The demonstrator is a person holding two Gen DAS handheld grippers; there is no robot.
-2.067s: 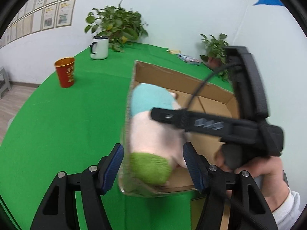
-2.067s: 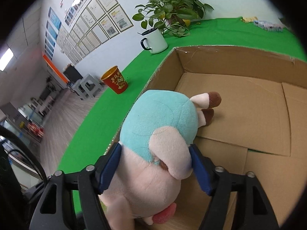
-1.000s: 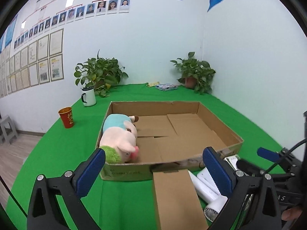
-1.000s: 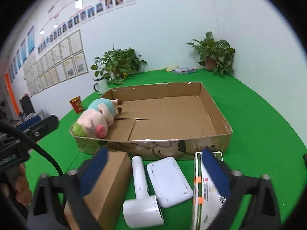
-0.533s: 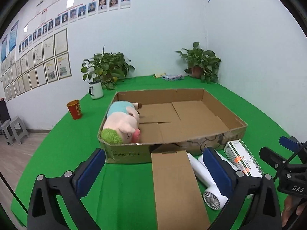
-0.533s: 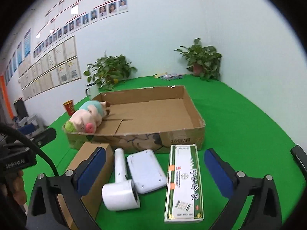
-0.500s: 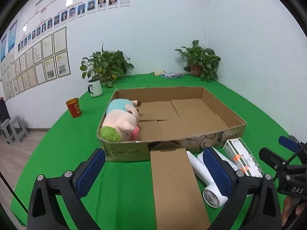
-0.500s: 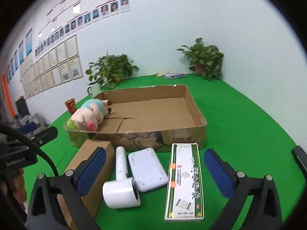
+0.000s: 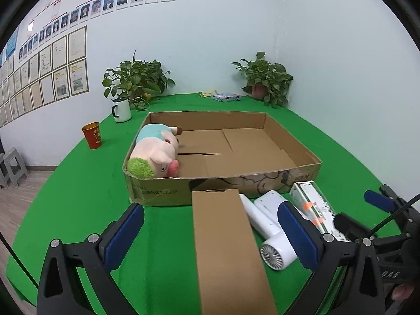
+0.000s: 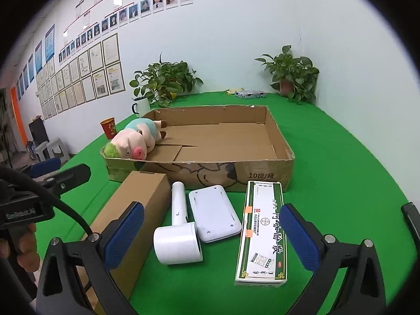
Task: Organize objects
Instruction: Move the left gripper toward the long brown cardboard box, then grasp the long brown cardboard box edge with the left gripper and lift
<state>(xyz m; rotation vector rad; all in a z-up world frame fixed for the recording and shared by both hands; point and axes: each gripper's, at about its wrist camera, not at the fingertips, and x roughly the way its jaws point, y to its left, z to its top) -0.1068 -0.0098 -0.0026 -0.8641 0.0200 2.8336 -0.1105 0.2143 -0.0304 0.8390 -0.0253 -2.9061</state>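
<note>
A plush pig (image 9: 155,155) (image 10: 131,141) lies in the left end of a shallow cardboard tray (image 9: 262,181) (image 10: 262,174) on the green table. In front of the tray lie a long brown carton (image 9: 225,246) (image 10: 136,210), a white hair dryer (image 9: 270,233) (image 10: 178,233), a flat white device (image 10: 214,212) and a green-and-white box (image 9: 312,204) (image 10: 263,228). My left gripper (image 9: 210,239) is open and empty above the brown carton. My right gripper (image 10: 210,236) is open and empty above the hair dryer and white device.
A red cup (image 9: 92,135) and a white mug (image 9: 120,110) stand left of the tray. Two potted plants (image 9: 139,78) (image 9: 265,78) and small packets (image 9: 225,96) sit at the table's back. Stools (image 9: 11,166) stand on the floor, left.
Two seconds ago the right gripper held the pig inside the tray. It let go, and both grippers drew back and opened wide over the items in front of the tray.
</note>
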